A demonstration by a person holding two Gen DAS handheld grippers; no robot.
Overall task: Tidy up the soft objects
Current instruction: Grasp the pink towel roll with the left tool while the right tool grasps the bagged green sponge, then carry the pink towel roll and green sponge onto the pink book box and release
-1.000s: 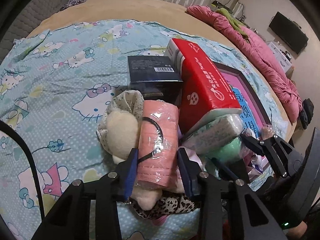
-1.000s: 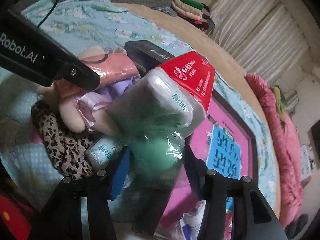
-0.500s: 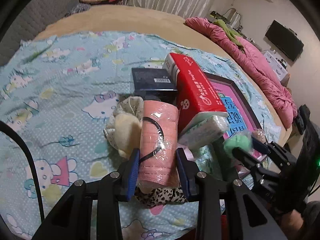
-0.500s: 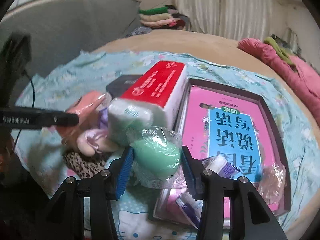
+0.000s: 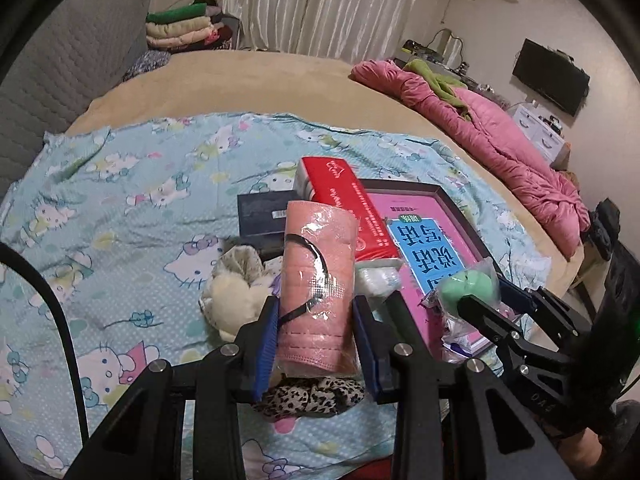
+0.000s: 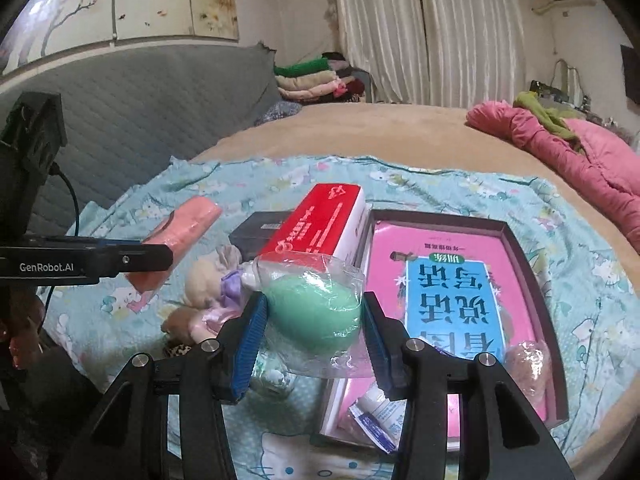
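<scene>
Squeezing a pink mask pack [image 5: 316,280], the left gripper [image 5: 314,344] holds it clear of the bed [image 5: 256,88]; the right gripper [image 6: 312,332] is clamped on a bagged green sponge [image 6: 314,314]. Both loads are soft, so a light, steady squeeze seems best. Below lie a plush toy [image 5: 236,300], a red tissue pack [image 5: 344,208] and a pink book [image 6: 440,280] in its box, crowding any set-down spot.

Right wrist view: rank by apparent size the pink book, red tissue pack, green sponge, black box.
1. pink book
2. red tissue pack and green sponge: look alike; the sponge sits close to the lens in the right gripper, so unranked
3. black box, partly hidden
</scene>
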